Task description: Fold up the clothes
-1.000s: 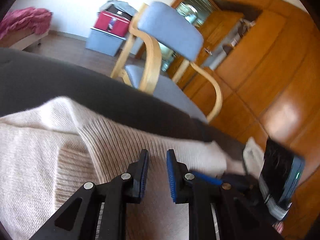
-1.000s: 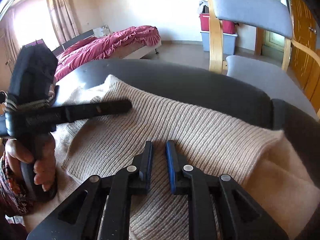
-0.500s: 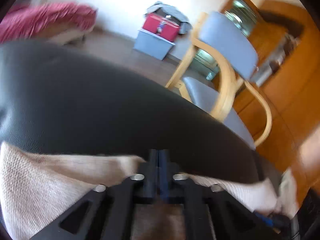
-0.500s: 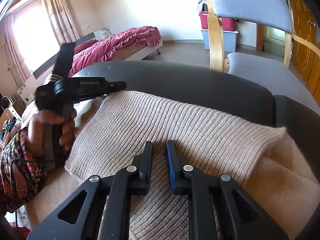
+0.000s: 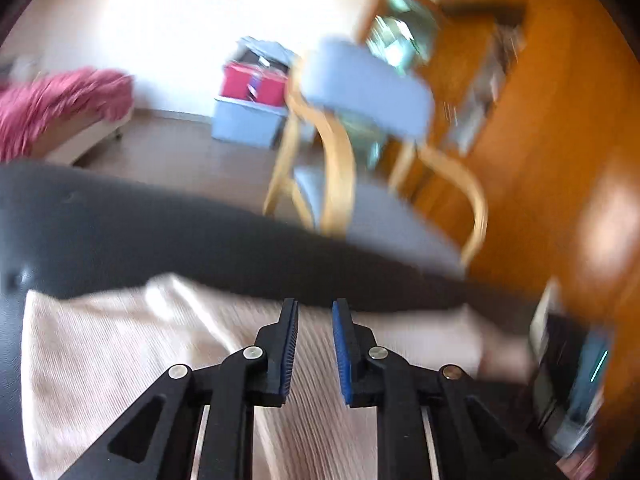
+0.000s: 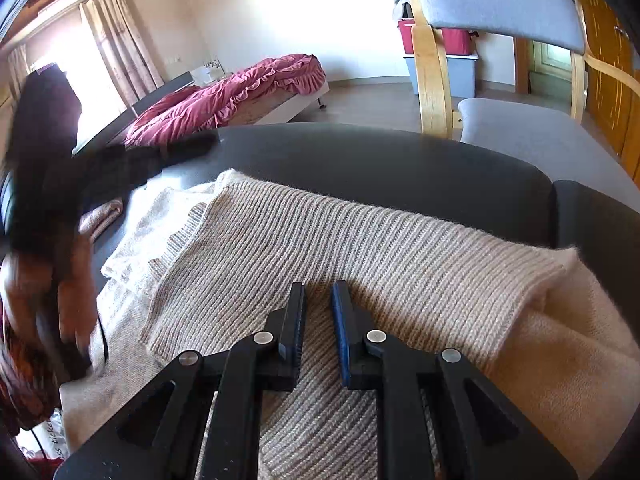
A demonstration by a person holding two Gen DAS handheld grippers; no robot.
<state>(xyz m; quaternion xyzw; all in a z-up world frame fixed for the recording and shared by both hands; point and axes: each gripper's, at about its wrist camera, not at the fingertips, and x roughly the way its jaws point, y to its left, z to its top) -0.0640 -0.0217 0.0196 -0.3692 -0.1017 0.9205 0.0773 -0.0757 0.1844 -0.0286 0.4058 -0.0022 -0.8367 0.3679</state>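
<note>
My left gripper [image 5: 314,344] has just reopened, empty, above the sweater [image 6: 360,248]; my right gripper [image 6: 319,320], slightly parted, holds nothing. The sweater's length runs left to right on the counter [image 6: 380,160].

A beige ribbed knit sweater [image 6: 320,256] lies spread flat on the dark tabletop, filling the lower half of the frame. Its right edge folds over a smoother cream layer at lower right; a scalloped hem shows at centre left.

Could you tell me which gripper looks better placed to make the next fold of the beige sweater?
Probably the left gripper: its jaws have just been opening, nothing lies between them, and it hovers over the sweater. The right gripper rests low on the knit, apparently steadying it.
</note>
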